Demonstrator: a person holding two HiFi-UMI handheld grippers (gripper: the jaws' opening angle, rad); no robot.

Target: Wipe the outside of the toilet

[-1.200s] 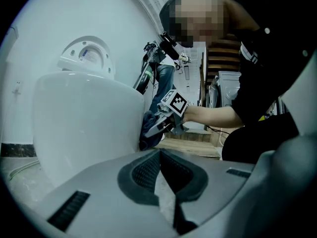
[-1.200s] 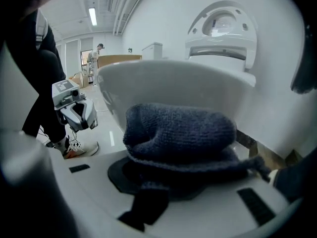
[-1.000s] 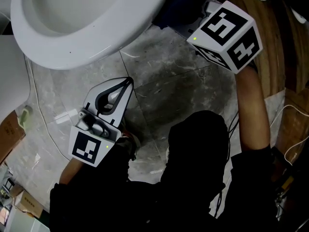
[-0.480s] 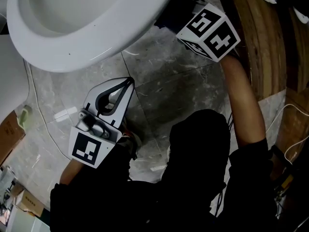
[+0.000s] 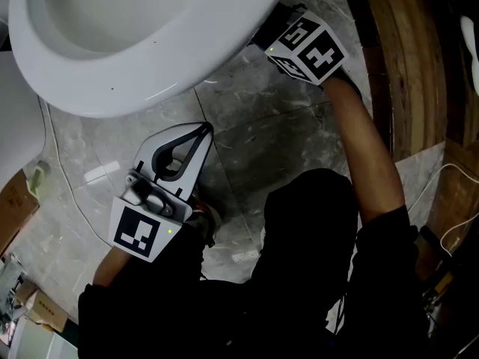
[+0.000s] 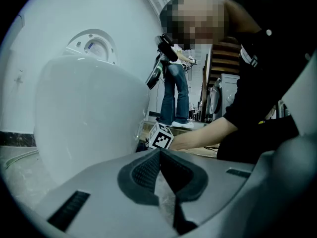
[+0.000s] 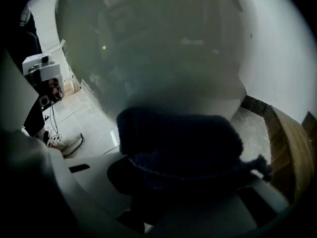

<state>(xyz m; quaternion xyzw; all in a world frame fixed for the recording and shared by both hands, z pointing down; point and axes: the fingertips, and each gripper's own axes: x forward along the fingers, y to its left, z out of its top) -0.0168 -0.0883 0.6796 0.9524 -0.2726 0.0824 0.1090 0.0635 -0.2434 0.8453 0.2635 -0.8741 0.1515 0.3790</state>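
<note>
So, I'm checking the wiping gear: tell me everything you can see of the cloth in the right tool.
The cloth is dark navy, nearly black, with a knitted-looking weave and a frayed tuft at one edge. Bunched into a thick wad, it is clamped in the right tool, its top seemingly pressed against the white toilet, on its outer wall below the rim.

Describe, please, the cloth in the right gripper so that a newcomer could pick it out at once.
Start at the white toilet bowl; low against its outer wall is the right gripper. Shut in its jaws is the cloth, a dark blue knitted wad, the only soft dark thing against the white porcelain.
</note>
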